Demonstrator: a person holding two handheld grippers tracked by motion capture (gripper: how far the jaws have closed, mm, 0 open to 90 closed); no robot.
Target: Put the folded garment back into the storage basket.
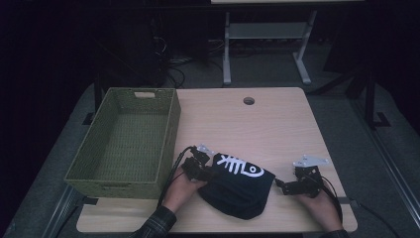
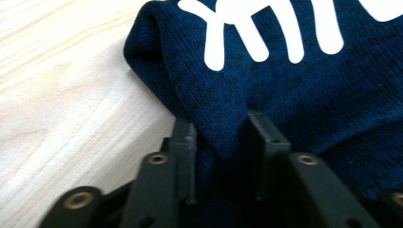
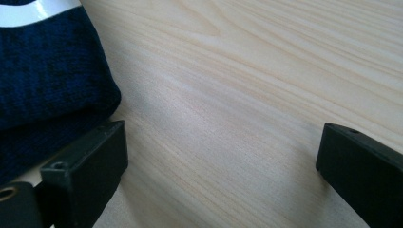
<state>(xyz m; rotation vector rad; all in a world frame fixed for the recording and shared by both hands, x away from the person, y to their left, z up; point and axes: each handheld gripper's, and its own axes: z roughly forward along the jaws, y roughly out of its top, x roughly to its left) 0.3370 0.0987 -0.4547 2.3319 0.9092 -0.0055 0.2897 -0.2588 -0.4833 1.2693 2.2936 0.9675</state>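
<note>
garment: folded navy knit top (image 1: 237, 191), white fish-bone print facing up
place: near edge of wooden table (image 1: 277, 124), beside basket (image 1: 126, 141)

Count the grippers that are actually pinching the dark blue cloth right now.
1. The left gripper is closed on a fold at the edge of the dark blue cloth. The right gripper stands open over bare table beside it.

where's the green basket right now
In the high view the green woven basket sits on the table's left side, its right wall just left of the left gripper and the folded navy garment.
</note>
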